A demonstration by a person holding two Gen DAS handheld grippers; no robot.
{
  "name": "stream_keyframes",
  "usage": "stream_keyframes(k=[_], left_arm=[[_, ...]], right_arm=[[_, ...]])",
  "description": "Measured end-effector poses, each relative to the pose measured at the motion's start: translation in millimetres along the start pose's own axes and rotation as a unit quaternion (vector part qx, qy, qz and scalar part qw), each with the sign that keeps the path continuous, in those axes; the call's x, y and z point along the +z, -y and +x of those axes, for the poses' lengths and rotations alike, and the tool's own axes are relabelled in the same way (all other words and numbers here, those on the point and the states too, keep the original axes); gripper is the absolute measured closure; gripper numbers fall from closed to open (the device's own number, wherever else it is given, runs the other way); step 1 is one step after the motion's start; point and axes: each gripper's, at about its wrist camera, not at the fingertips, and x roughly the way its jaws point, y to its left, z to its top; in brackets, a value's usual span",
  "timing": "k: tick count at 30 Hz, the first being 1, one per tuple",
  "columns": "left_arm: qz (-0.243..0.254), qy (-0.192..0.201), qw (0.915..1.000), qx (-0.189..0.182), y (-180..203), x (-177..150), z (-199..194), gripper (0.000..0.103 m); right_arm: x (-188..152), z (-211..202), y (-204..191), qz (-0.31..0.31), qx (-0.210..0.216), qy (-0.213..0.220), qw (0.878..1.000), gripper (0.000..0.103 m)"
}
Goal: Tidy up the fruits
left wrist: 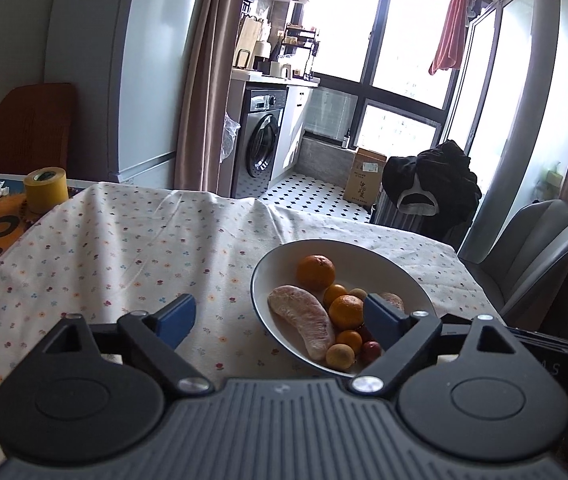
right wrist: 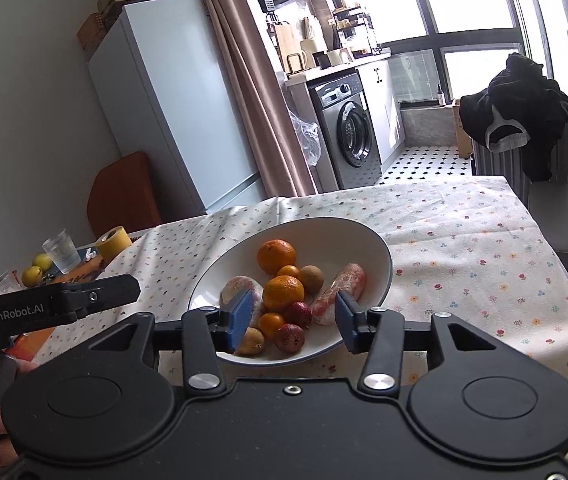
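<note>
- My left gripper [left wrist: 280,318] hung with its blue pads spread wide and nothing between them, low over the floral tablecloth [left wrist: 124,248], its right pad in front of the near rim of the white bowl [left wrist: 260,280].
- My right gripper [right wrist: 293,320] was likewise spread and empty, its pads framing the near edge of the bowl [right wrist: 379,252].
- All the fruit on the cloth lay inside that bowl: a large mandarin [right wrist: 276,256] toward the far side, a second mandarin [right wrist: 283,292] in the middle, two peeled pomelo segments [right wrist: 339,294], small orange kumquats [right wrist: 272,323], two dark red lychee-like fruits [right wrist: 289,338] and brownish round ones [right wrist: 309,278].
- In the right wrist view, the left gripper's black body [right wrist: 64,304] sat left of the bowl, apart from it.
- Beyond the cloth's left edge stood a yellow tape roll [right wrist: 114,242], a ribbed glass [right wrist: 61,250] and two yellow-green fruits [right wrist: 38,270].
</note>
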Motion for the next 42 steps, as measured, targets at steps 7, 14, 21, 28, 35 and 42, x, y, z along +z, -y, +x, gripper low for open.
stream_keyframes(k=[7, 14, 21, 28, 35, 42], left_arm=[[-0.005, 0.008, 0.9999, 0.005, -12, -1, -19, 0.008], [-0.015, 0.014, 0.9998, 0.003, -20, -2, -38, 0.005], [-0.025, 0.006, 0.9997, 0.003, -31, -9, -55, 0.005], [-0.014, 0.005, 0.9999, 0.001, -38, -14, -78, 0.004], [-0.011, -0.001, 0.9999, 0.005, -49, -17, -98, 0.001], [0.011, -0.016, 0.9998, 0.004, -52, -22, -115, 0.001]], right_arm=[[-5, -17, -5, -0.004, -0.006, 0.002, 1.0, 0.041], [-7, -34, -12, -0.008, -0.01, 0.01, 1.0, 0.022], [-8, -54, -20, -0.011, -0.016, 0.02, 1.0, 0.004], [-10, -73, -28, -0.009, -0.014, 0.02, 1.0, 0.0], [-15, -90, -38, -0.018, -0.003, 0.012, 1.0, 0.0], [-21, -101, -45, -0.019, 0.006, 0.001, 1.0, 0.0]])
